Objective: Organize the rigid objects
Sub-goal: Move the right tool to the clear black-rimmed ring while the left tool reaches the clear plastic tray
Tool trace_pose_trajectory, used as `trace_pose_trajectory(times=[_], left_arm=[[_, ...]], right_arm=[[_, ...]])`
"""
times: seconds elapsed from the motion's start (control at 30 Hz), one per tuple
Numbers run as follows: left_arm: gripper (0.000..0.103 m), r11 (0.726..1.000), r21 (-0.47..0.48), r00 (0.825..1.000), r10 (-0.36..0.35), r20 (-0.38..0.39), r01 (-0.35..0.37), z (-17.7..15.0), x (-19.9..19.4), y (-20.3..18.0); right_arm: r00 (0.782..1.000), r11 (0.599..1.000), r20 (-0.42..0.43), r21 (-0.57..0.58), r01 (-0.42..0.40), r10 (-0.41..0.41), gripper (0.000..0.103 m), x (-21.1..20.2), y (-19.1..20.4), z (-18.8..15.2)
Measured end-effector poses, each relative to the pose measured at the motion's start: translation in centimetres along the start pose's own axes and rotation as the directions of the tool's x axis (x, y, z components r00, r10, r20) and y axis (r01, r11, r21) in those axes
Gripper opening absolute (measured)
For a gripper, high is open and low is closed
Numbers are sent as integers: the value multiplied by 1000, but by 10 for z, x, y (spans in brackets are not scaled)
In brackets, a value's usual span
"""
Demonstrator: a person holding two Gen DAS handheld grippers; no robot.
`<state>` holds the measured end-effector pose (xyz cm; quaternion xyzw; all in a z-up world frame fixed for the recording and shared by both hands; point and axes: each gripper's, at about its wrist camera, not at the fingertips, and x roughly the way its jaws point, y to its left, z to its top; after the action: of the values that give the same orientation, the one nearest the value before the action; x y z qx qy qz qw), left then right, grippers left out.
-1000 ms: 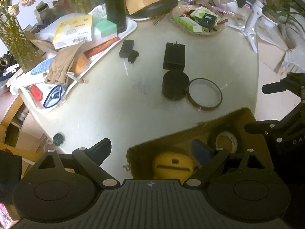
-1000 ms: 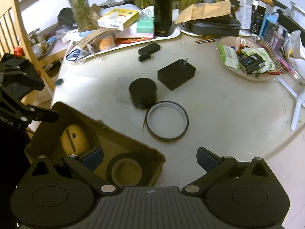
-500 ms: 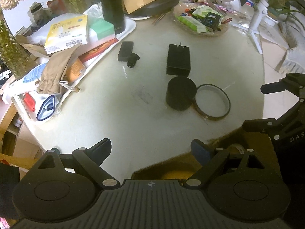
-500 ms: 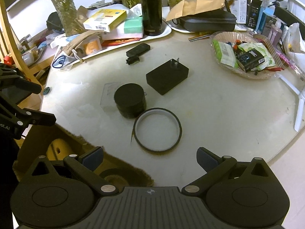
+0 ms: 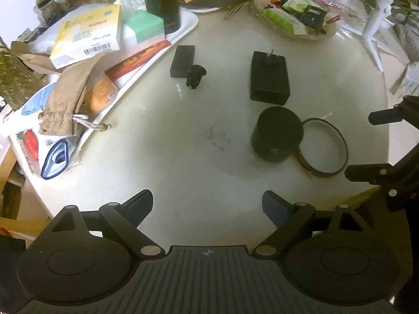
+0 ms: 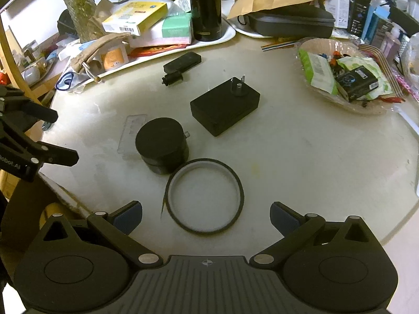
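On the round white table lie a black tape ring [image 6: 204, 195], a black round canister [image 6: 162, 148], a black power adapter [image 6: 225, 107] with prongs up, a flat black bar [image 6: 183, 62] and a small black plug [image 6: 172, 78]. The same things show in the left wrist view: ring [image 5: 324, 149], canister [image 5: 277, 134], adapter [image 5: 269, 78], bar [image 5: 182, 61], plug [image 5: 196, 76]. My right gripper [image 6: 206, 216] is open and empty, just in front of the tape ring. My left gripper [image 5: 208, 204] is open and empty over bare table.
A white tray [image 6: 167, 39] with boxes, a pouch and a dark bottle [image 6: 205, 5] stands at the back left. A glass dish of packets [image 6: 343, 76] sits at the right. A cardboard box edge with a yellow thing [image 6: 52, 209] shows low at the left.
Both grippers have moved forward over the table. The cardboard box with the yellow thing and tape roll has slid almost out of both views. The tape ring is now close before the right gripper.
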<state>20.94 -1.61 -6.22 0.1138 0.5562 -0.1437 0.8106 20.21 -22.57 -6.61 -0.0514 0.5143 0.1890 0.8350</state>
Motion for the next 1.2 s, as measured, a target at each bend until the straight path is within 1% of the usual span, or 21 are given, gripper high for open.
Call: trace_pose_trajectory(times=[0.07, 0.13, 0.23, 0.33, 0.43, 0.5, 0.57, 0.73, 0.93, 1.0, 1.07, 1.2], left_arm=[[91, 1000, 7, 1000, -4, -7, 4, 3, 7, 1], [91, 999, 35, 1000, -16, -6, 16, 7, 13, 0], [91, 995, 101, 1000, -27, -2, 27, 11, 19, -3], [91, 982, 182, 999, -47, -1, 47, 15, 26, -5], [92, 959, 272, 997, -79, 11, 73, 21, 32, -6], [92, 939, 334, 995, -97, 10, 88, 24, 37, -8], [92, 921, 380, 996, -89, -3, 83, 27, 44, -11], [92, 860, 503, 996, -85, -19, 83, 31, 56, -20], [92, 798, 598, 997, -69, -38, 78, 38, 69, -31], [92, 778, 624, 997, -65, -31, 70, 39, 72, -34], [92, 777, 624, 997, -76, -30, 78, 41, 73, -34], [91, 774, 626, 995, -96, -32, 95, 44, 76, -34]], right_arm=[[1000, 1000, -8, -3, -4, 4, 103, 6, -2, 2], [1000, 1000, -14, -14, -11, 11, 103, 11, -2, 4], [999, 999, -26, -35, -23, 23, 103, 19, -2, 5], [999, 998, -41, -45, -34, 32, 103, 26, -4, 7], [998, 997, -54, -58, -43, 40, 103, 34, -6, 10], [997, 996, -58, -66, -55, 52, 103, 36, -6, 11], [997, 995, -62, -79, -59, 54, 103, 39, -6, 13], [996, 990, -81, -132, -55, 45, 103, 46, -3, 16], [996, 983, -85, -177, -51, 36, 103, 50, -3, 15], [995, 981, -85, -182, -62, 47, 103, 50, -3, 16], [994, 979, -85, -188, -79, 64, 103, 52, -2, 17], [995, 974, -92, -217, -69, 50, 103, 57, 1, 19]])
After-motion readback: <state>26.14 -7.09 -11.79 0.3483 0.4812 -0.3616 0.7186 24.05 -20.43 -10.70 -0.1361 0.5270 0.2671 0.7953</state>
